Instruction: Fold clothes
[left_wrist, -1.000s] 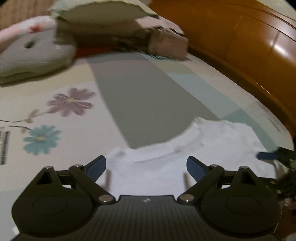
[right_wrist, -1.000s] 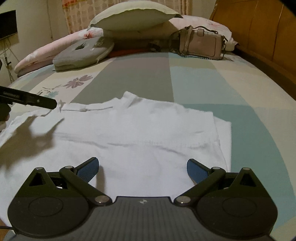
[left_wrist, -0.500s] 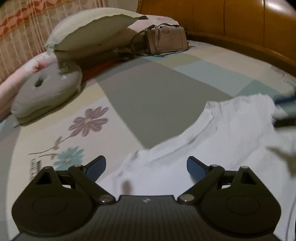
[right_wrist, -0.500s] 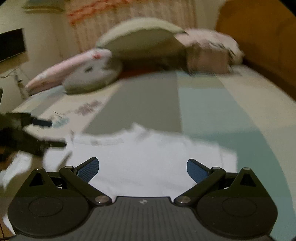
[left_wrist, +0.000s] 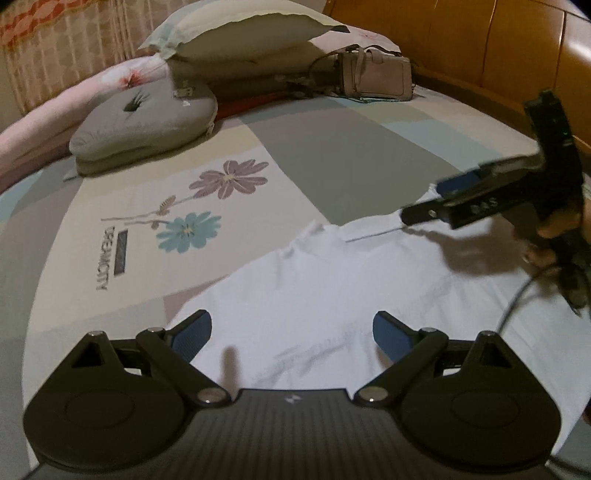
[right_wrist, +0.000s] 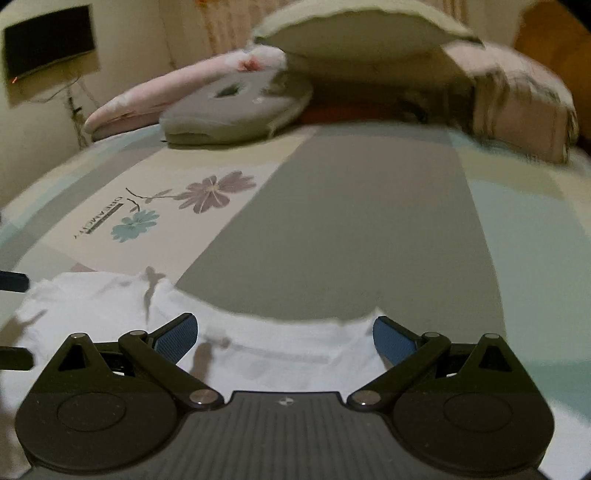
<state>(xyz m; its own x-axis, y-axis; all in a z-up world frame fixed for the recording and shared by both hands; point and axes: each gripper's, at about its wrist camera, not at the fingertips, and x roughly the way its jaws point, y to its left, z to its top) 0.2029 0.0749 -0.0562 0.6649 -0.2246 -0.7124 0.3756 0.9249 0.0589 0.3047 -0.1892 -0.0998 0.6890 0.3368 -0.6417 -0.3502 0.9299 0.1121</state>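
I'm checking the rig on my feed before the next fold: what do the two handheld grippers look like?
Both match: the left gripper and right gripper have matte black bodies with a ribbed centre plate bearing a small white logo, round side housings, silver pivot pins and blue textured pads. In the left view a thin dark cable trails from the right gripper near the person's hand.

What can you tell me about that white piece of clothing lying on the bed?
The white garment is plain, thin-looking fabric with a few soft creases, lying flat on the patterned bedsheet. Its far edge shows a ribbed band, seemingly a collar. The left gripper hangs open over its near part; the right gripper, also open, sits at the far edge, its tips seemingly at the fabric. Whether either touches it is unclear.
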